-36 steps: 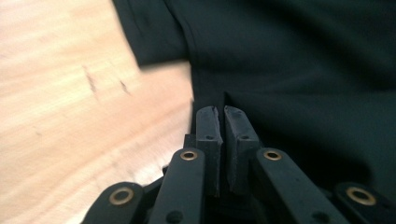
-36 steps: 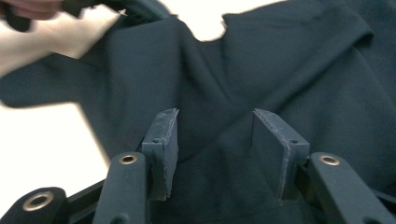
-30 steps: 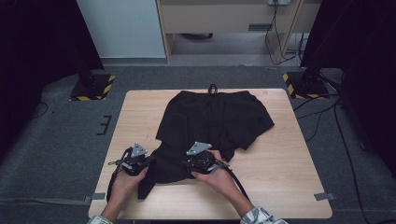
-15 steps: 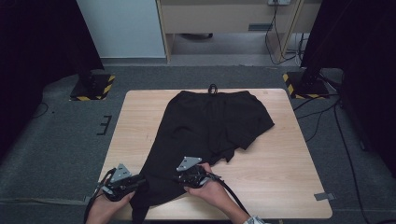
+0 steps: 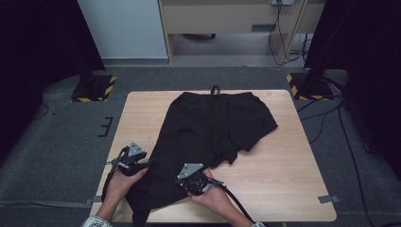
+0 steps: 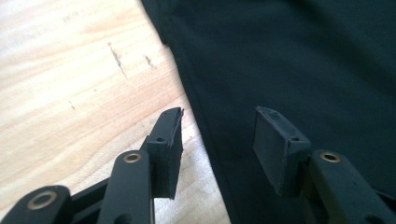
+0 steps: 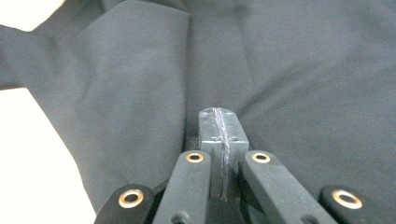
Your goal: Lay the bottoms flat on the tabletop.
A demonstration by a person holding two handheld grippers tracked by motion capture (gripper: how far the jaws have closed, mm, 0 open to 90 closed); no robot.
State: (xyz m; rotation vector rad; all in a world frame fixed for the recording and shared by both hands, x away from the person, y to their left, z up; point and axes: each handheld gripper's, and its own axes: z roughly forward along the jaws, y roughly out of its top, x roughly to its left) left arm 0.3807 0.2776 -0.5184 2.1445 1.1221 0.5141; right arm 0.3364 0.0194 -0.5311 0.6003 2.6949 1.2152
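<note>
Lying across the light wooden counter [image 5: 283, 156], black fabric shorts [image 5: 213, 127] overhang its near edge. Left gripper [image 6: 217, 135]: jaws just opening, straddling the hem. Right gripper [image 7: 218, 122]: jaws closed; whether they pinch cloth is unclear.

Square light-wood table [image 5: 288, 179] bearing black fabric shorts [image 5: 213, 127], spread from far edge to overhang near edge.
</note>
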